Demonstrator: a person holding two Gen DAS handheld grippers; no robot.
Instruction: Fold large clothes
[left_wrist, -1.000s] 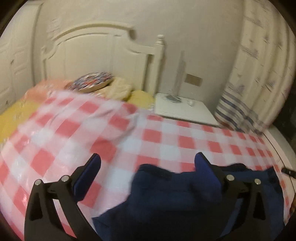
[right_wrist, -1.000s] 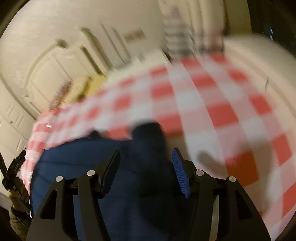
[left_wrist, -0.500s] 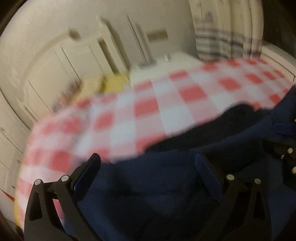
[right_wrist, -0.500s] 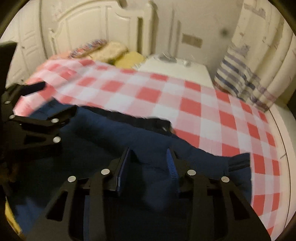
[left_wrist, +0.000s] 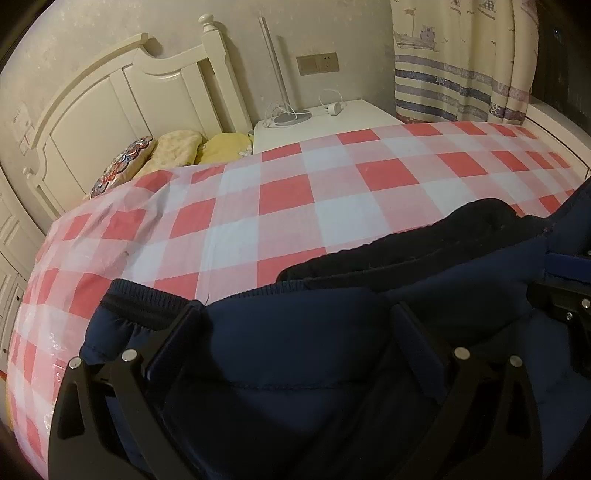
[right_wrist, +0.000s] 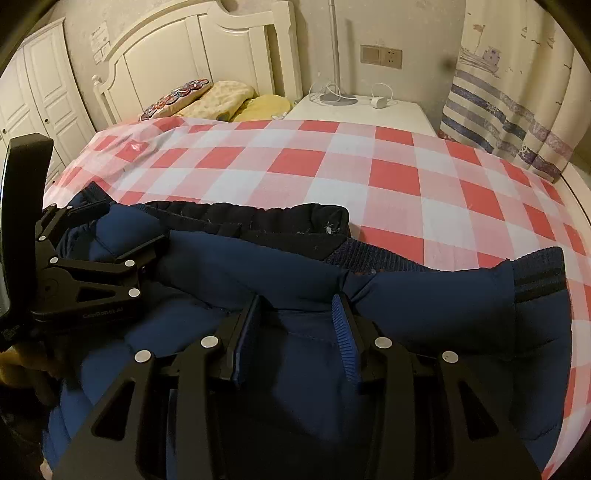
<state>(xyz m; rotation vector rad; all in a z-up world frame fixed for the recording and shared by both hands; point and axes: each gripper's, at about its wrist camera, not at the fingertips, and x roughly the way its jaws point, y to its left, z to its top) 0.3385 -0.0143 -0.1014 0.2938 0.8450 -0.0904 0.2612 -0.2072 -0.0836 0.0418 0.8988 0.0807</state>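
The left tongs (left_wrist: 295, 325) stand with the jaws spread wide; the navy jacket (left_wrist: 314, 350) fills the gap between them, and the fingers (left_wrist: 173, 336) lie on the cloth without pinching it, as far as the left view shows; in the right view the same tongs (right_wrist: 122, 236) appear at the left edge, lying over the jacket's left side. The right tongs (right_wrist: 295, 317) have the jaws narrowly apart, with a fold of the jacket (right_wrist: 424, 295) between the blue pads (right_wrist: 345, 343); if the pads press the cloth or only stand beside it, I cannot tell.

The jacket lies on the near part of the bed, on the checked sheet (right_wrist: 369, 177); its black lining (right_wrist: 258, 221) is turned up along the far edge; one ribbed cuff (right_wrist: 539, 277) points to the right, and another ribbed cuff (left_wrist: 144, 299) is just beside the left finger in the left view.

Farther away, three pillows (right_wrist: 218, 98) rest against the white headboard (right_wrist: 207, 48); beside the bed stands a white nightstand (right_wrist: 365, 110) with a lamp (right_wrist: 336, 55) and a charger (right_wrist: 380, 101) on it; a socket plate (right_wrist: 380, 55) is on the wall above; a striped curtain (right_wrist: 517, 110) hangs at the right; a white wardrobe (right_wrist: 44, 99) is at the left.
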